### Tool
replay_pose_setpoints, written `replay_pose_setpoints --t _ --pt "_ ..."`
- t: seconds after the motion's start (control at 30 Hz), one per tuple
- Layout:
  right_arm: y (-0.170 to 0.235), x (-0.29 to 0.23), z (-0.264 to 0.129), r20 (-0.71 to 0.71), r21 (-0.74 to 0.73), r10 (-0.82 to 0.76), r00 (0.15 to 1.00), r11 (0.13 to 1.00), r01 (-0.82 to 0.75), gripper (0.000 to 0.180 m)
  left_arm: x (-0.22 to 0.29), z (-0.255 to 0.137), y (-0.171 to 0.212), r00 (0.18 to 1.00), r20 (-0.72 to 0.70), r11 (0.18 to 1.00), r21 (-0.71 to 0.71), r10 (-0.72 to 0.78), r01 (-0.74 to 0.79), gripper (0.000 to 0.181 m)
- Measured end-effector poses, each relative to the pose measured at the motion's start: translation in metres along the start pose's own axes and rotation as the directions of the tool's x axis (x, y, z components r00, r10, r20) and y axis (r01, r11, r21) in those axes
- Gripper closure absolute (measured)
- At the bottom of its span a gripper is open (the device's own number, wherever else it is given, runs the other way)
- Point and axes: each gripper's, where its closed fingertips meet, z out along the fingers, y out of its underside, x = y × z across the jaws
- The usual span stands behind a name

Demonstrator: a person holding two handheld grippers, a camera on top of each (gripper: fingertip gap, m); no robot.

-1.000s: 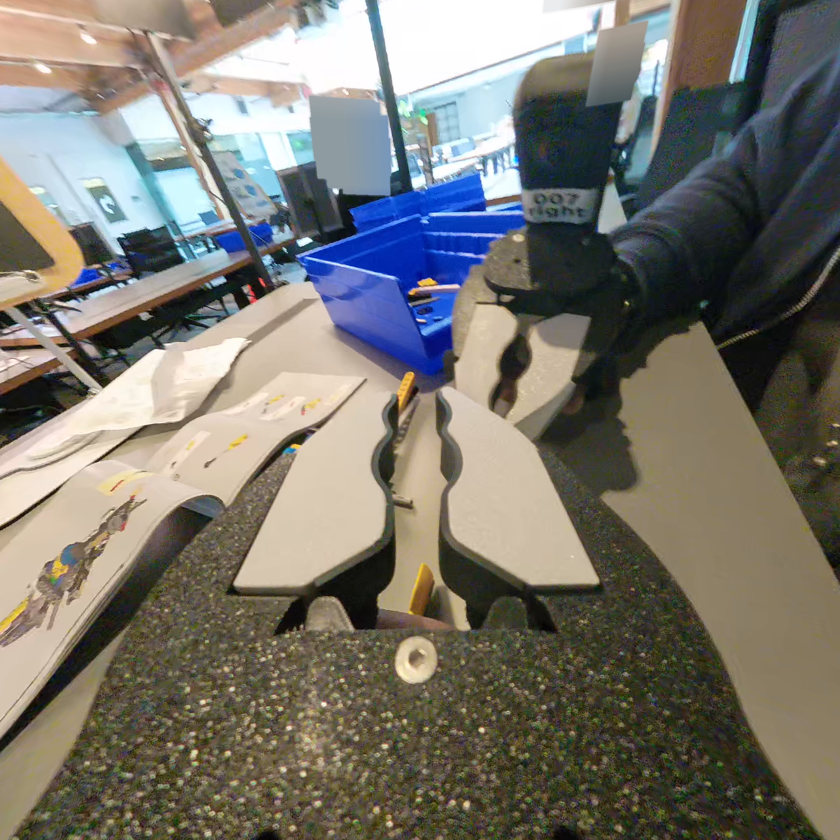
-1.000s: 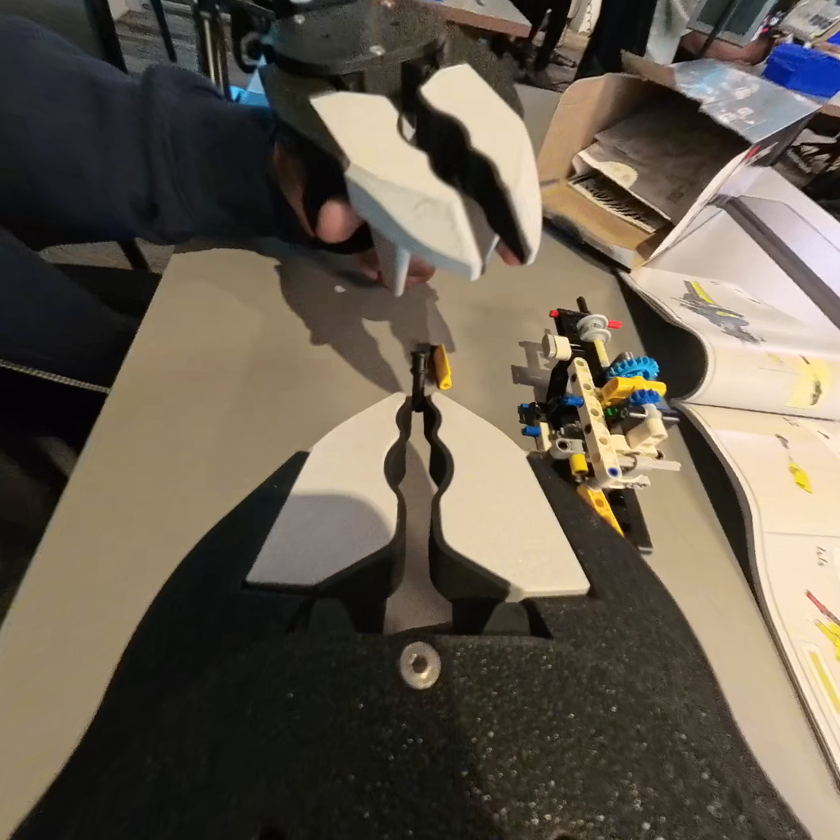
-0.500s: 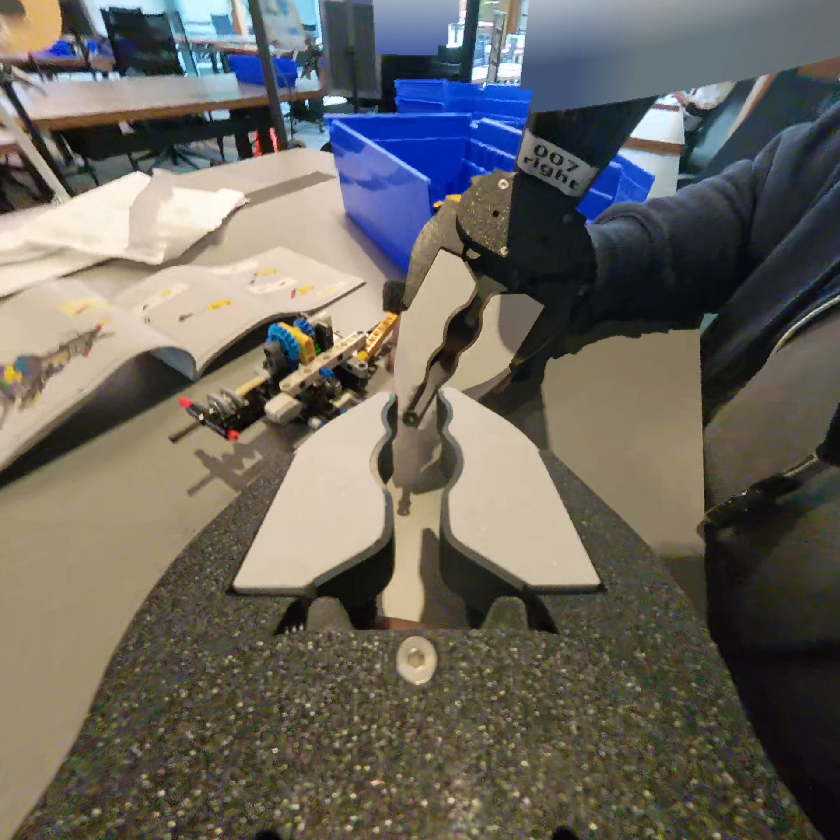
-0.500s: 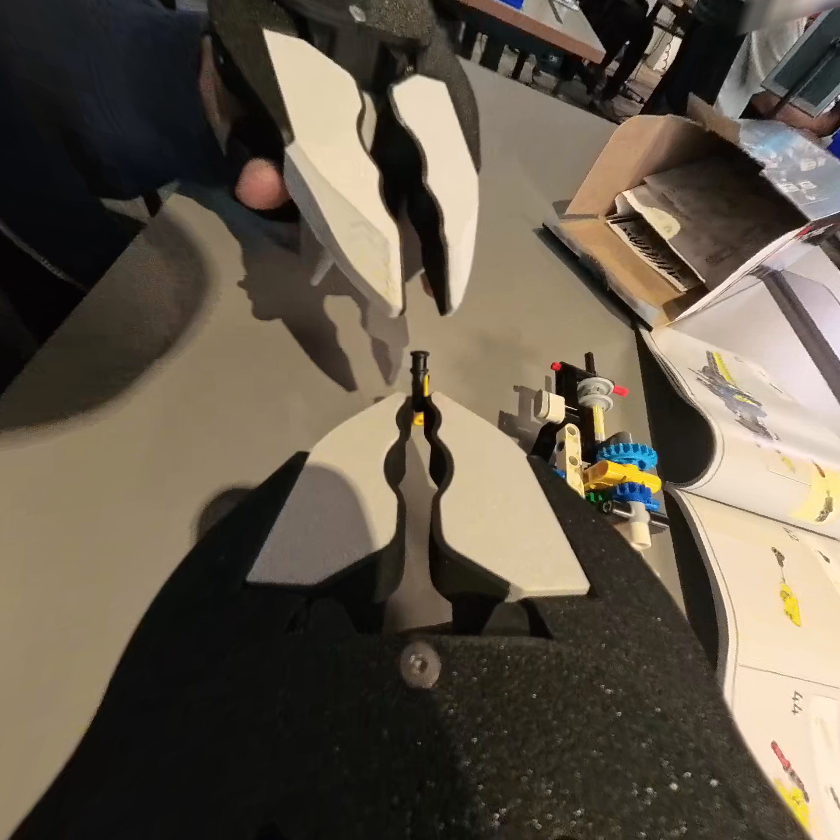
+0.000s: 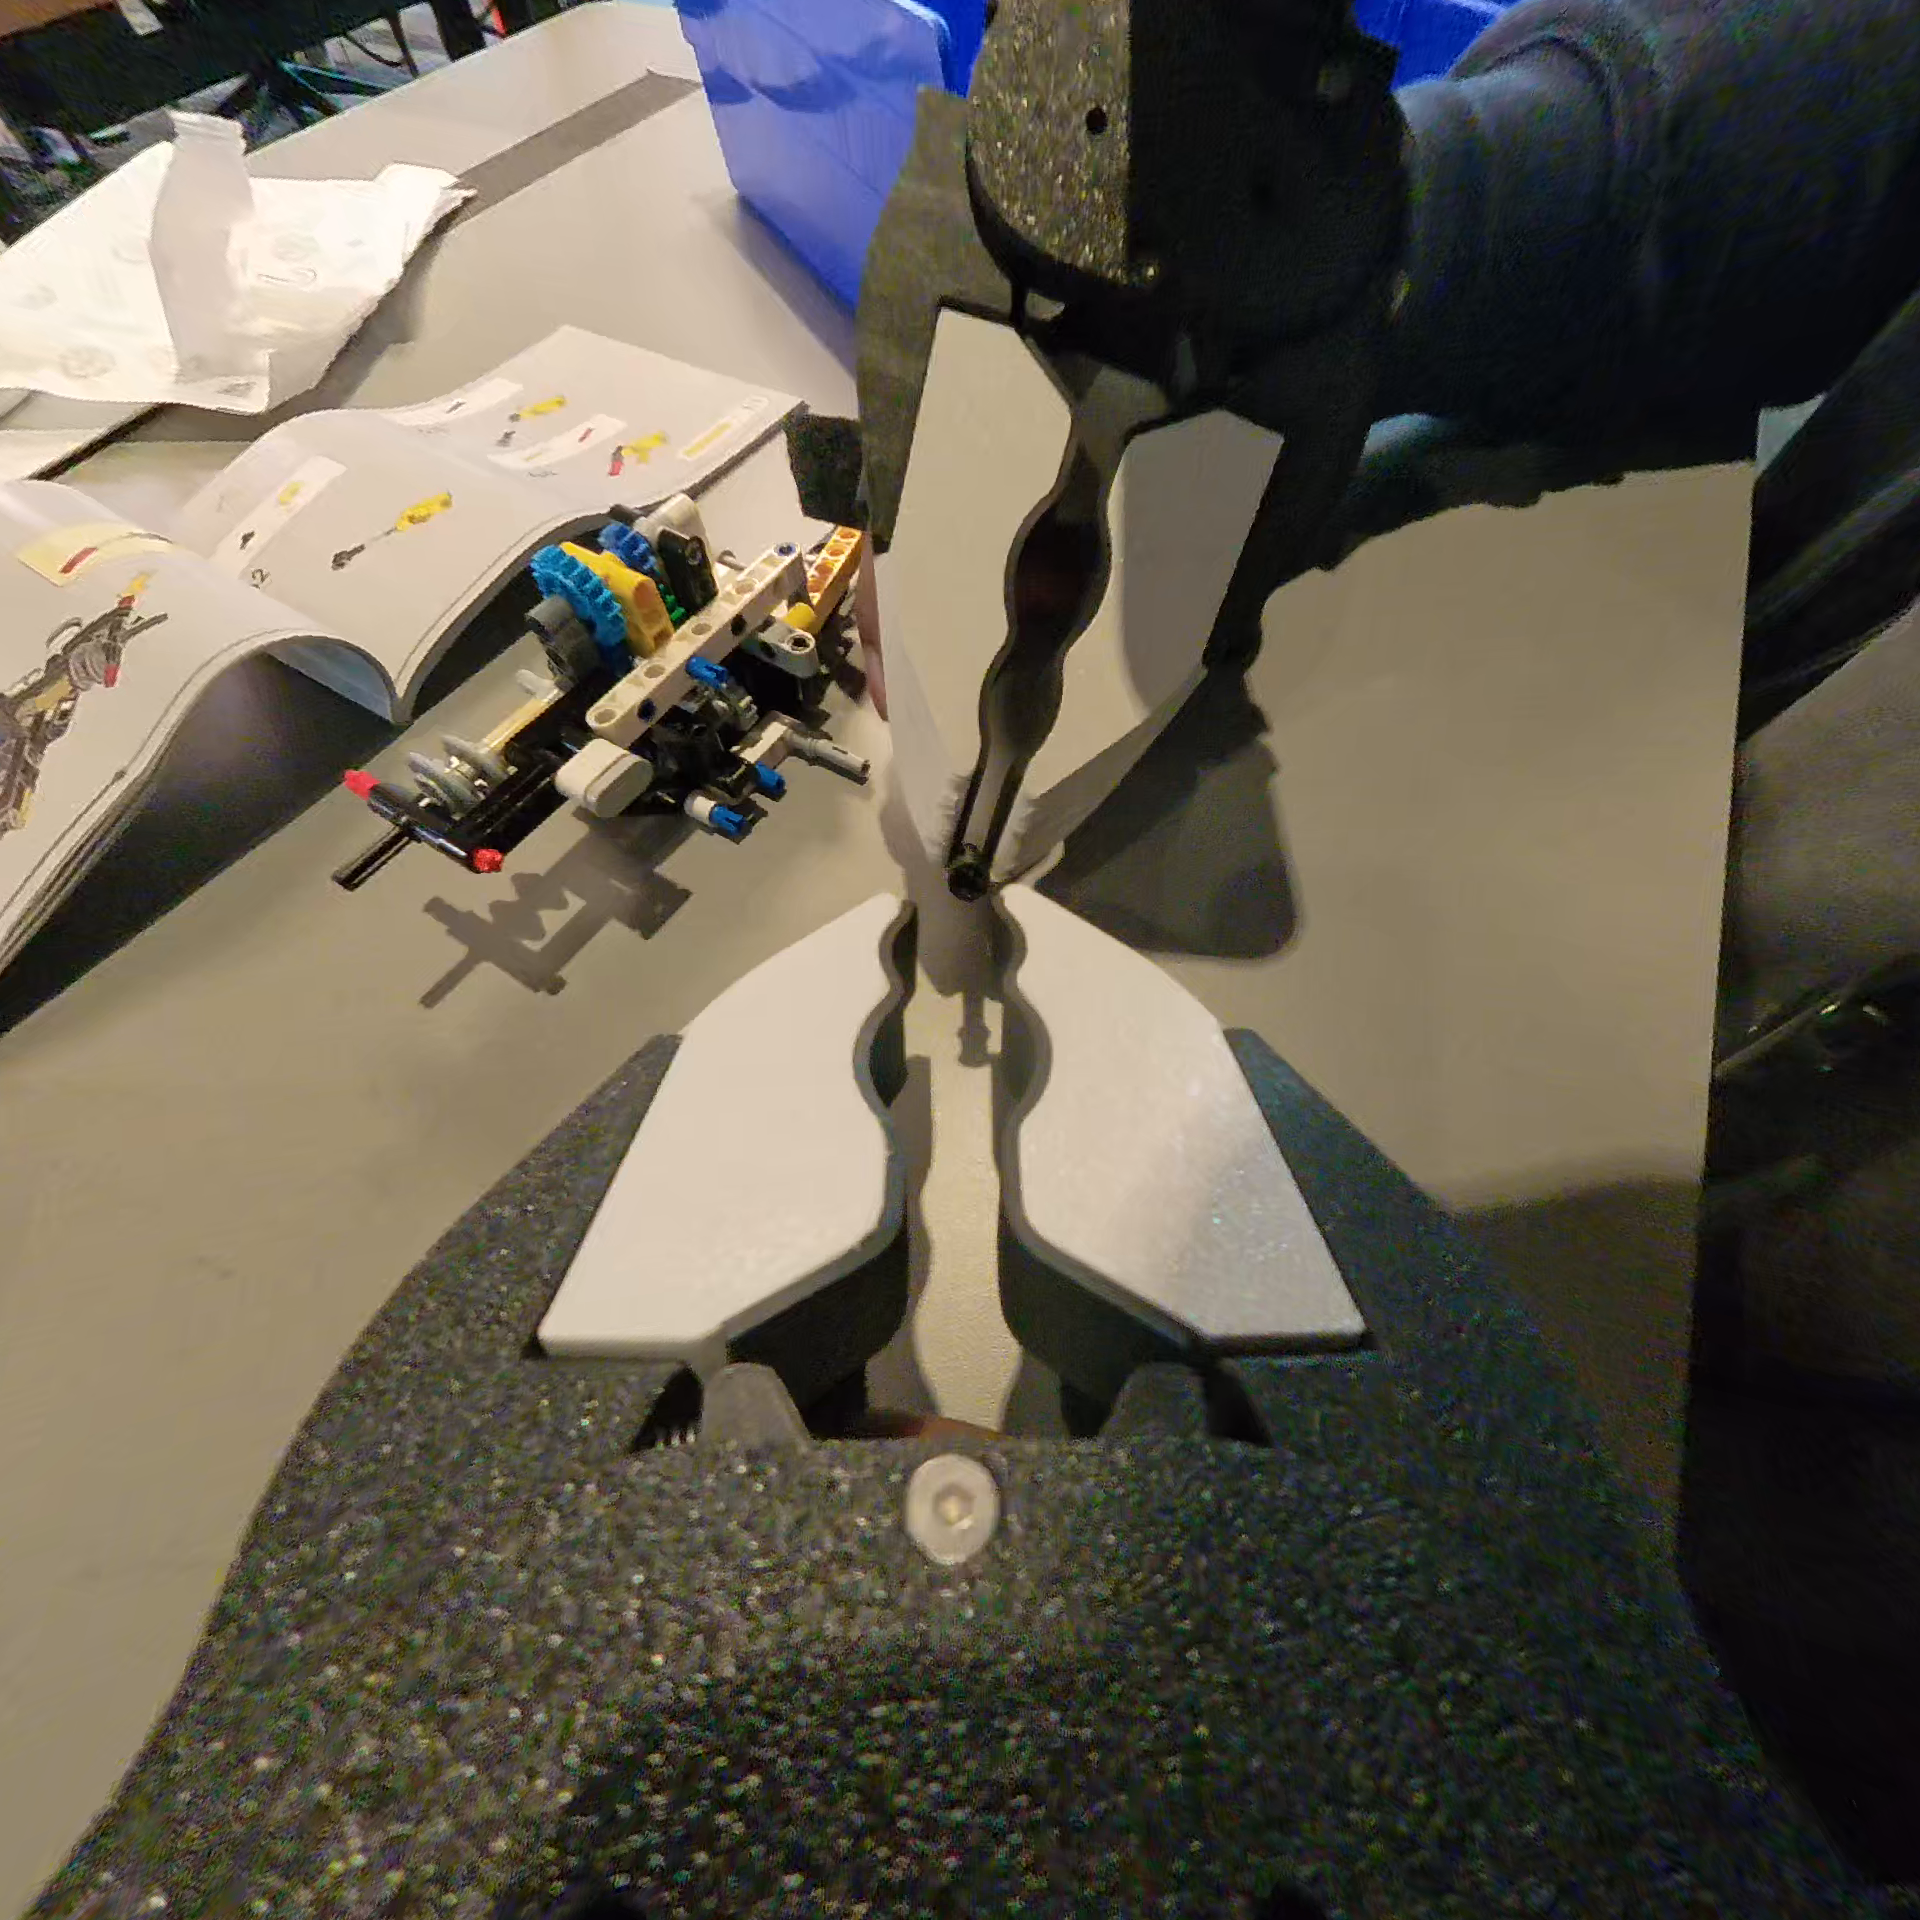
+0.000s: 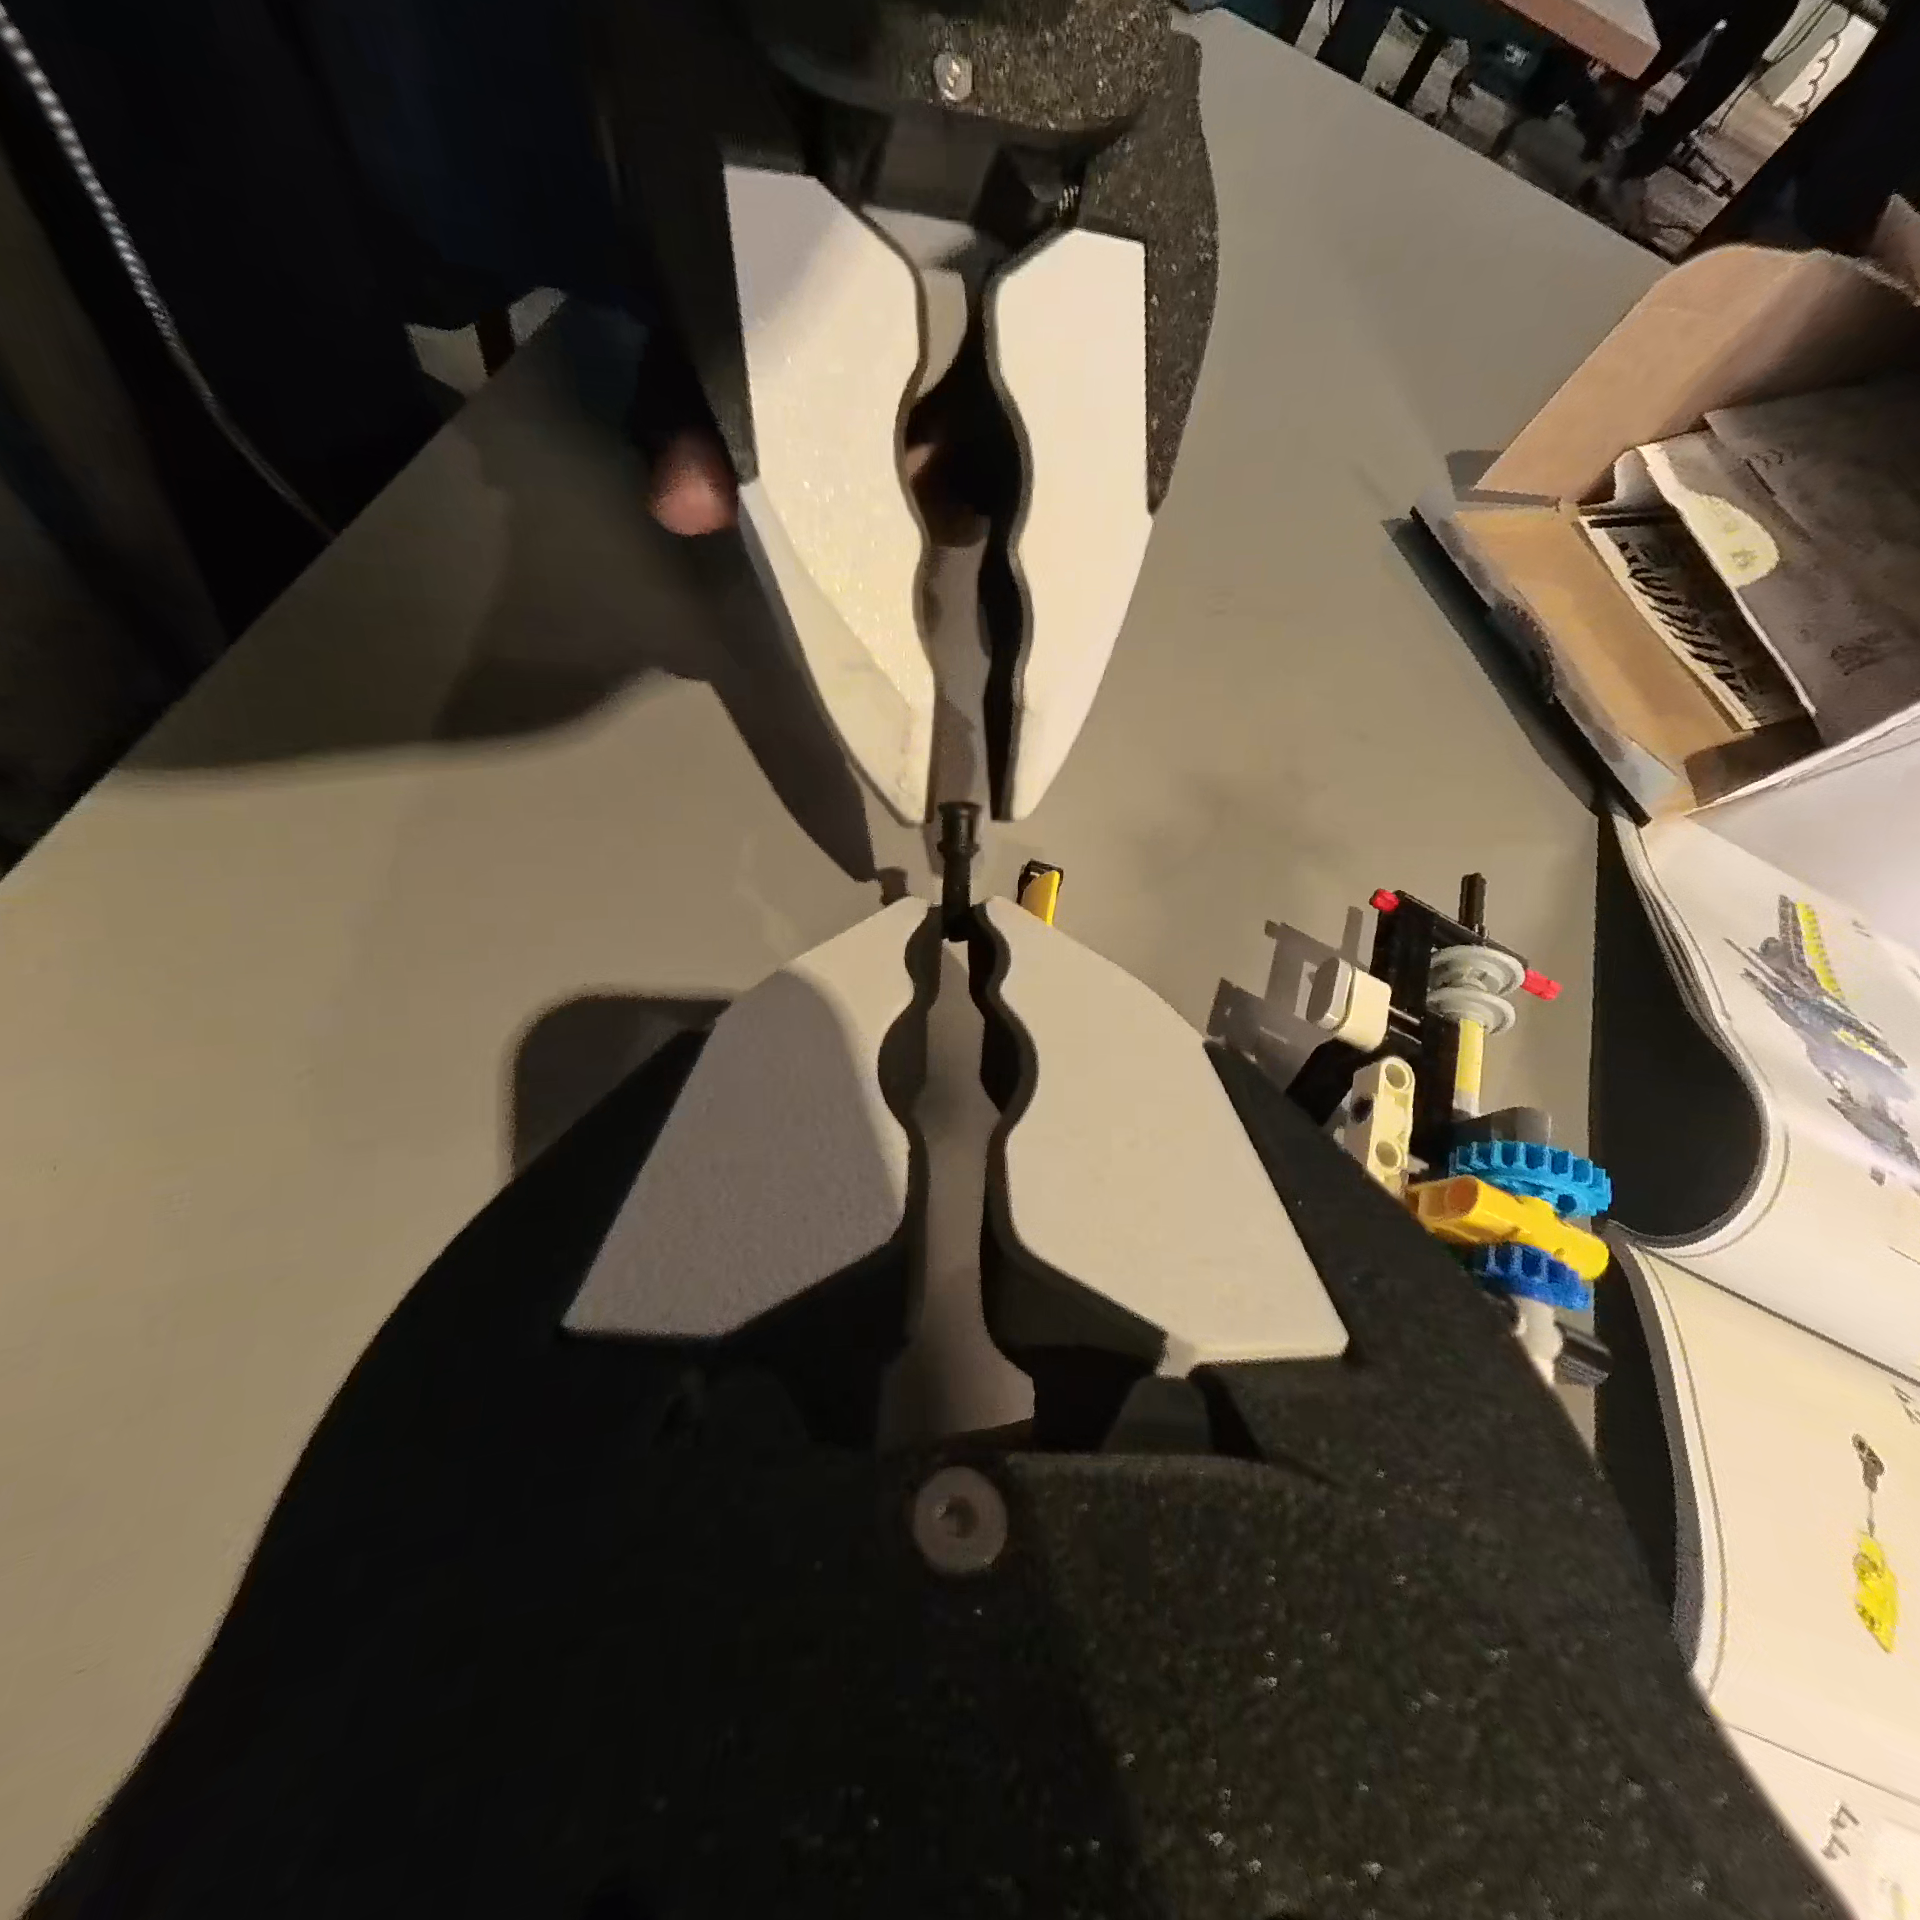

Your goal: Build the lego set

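Observation:
My right gripper (image 6: 956,925) is shut on a thin black pin (image 6: 956,862) that sticks out past its fingertips. A small yellow piece (image 6: 1039,888) shows just beside its right fingertip; I cannot tell if it touches the pin. My left gripper (image 5: 958,914) is narrowly open and empty, tip to tip with the right gripper (image 5: 971,873) above the grey table (image 5: 312,1143). The pin's round end (image 5: 966,883) sits at the mouth of the left gripper (image 6: 961,816), not pinched. The part-built lego assembly (image 5: 623,686) lies on the table; in the right wrist view the assembly (image 6: 1455,1101) is to the right.
An open instruction booklet (image 5: 364,488) lies behind the assembly; in the right wrist view the booklet (image 6: 1818,1039) is at the right edge. A blue bin (image 5: 821,135) and white paper bags (image 5: 208,260) are farther back. An open cardboard box (image 6: 1662,520) stands at the right. Less than 4 cm separates the two grippers' tips. The small yellow piece (image 6: 1039,888) is about 4 centimeters from both grippers' fingertips.
Both grippers have tilted down towards the table and closed in tip to tip. The left gripper's mouth has come up to the pin's free end. The right gripper still holds the pin.

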Motion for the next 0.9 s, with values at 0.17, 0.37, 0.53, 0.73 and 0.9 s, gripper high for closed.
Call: replay_pose_setpoints --t 0.17,0.37,0.53,0.73,0.9 --pt "0.001 -0.004 0.003 0.022 -0.018 -0.018 1.000 1.000 0.018 0.175 0.004 0.003 0.003 0.998 -0.006 0.998 -0.025 0.056 -0.056 0.167" --pt "0.002 -0.009 0.007 0.040 -0.035 -0.029 0.999 0.999 0.030 0.175 0.008 0.004 0.006 0.994 0.005 0.993 -0.048 0.112 -0.111 0.174" --pt "0.002 0.005 0.008 -0.045 -0.056 0.005 0.999 0.998 -0.007 0.169 -0.001 -0.001 0.009 0.996 0.063 0.996 -0.062 0.066 -0.062 0.174" --pt "0.010 0.024 0.017 -0.137 -0.141 0.098 0.986 0.983 -0.117 0.169 -0.014 -0.010 0.018 0.987 0.160 0.995 -0.094 0.025 -0.010 0.174" --pt "0.023 0.020 0.031 -0.102 -0.245 0.159 0.982 0.953 -0.180 0.168 -0.021 -0.015 0.024 0.975 0.220 0.993 -0.116 0.030 -0.004 0.174"
